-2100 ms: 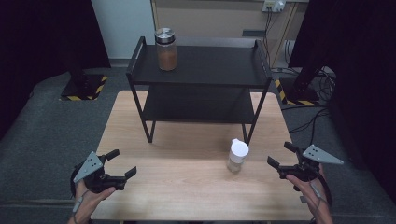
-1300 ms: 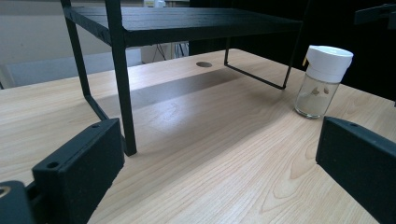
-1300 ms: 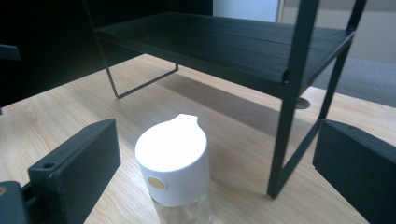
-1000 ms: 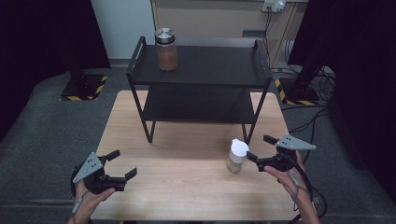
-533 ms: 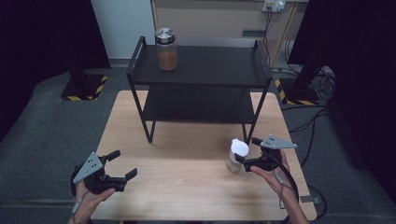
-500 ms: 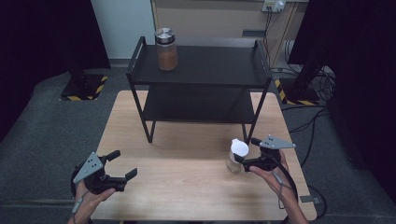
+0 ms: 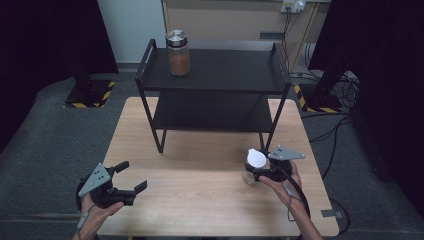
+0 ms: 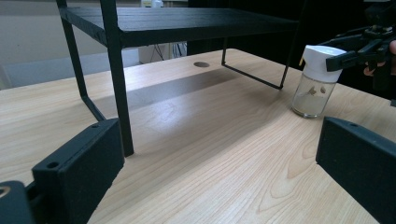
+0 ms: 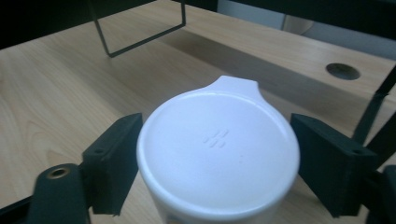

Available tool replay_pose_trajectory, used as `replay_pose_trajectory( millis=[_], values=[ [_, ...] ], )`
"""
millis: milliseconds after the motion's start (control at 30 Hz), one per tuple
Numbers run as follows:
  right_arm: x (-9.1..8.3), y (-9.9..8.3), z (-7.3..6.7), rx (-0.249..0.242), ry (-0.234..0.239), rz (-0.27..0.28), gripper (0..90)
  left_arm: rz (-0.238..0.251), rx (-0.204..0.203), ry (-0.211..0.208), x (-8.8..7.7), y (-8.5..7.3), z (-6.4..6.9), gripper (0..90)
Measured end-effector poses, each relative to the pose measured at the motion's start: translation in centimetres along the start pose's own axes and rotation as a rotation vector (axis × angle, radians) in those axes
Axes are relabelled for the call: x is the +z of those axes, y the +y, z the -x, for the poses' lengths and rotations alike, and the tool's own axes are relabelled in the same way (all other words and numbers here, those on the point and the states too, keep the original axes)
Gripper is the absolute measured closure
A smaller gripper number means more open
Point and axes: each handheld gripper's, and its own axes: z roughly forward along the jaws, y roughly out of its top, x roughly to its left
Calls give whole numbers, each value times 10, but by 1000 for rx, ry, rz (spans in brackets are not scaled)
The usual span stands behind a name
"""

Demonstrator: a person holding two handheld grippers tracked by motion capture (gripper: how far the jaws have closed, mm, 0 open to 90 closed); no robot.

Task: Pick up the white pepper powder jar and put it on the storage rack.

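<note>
A small clear jar with a white flip lid (image 7: 255,164) stands on the wooden table (image 7: 200,192) at the right, in front of the rack. My right gripper (image 7: 255,172) has just been closing around it. In the right gripper view both black jaws press the sides of the white lid (image 9: 217,149), so my right gripper (image 9: 217,161) is shut on the jar. The left gripper view shows the same jar (image 8: 316,86), held just below its lid. My left gripper (image 7: 131,175) hovers open near the table's front left corner, nothing between its jaws.
A black two-tier metal rack (image 7: 215,75) takes up the back half of the table. A tall glass jar with brown contents and a metal lid (image 7: 178,52) stands on its top shelf at the left. Bare wood lies between the two grippers.
My right gripper has slid left to the small jar and its jaws have closed onto the jar. The left gripper has stayed put.
</note>
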Motion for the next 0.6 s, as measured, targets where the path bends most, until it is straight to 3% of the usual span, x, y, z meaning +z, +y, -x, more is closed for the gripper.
replay_pose_trajectory(
  millis=[100, 600],
  values=[
    [-1, -1, 0, -6, 4, 5, 310, 1, 0, 0, 0, 0, 0, 0],
    [-2, 7, 2, -33, 21, -20, 317, 0, -4, 0, 0, 0, 0, 0]
  ],
)
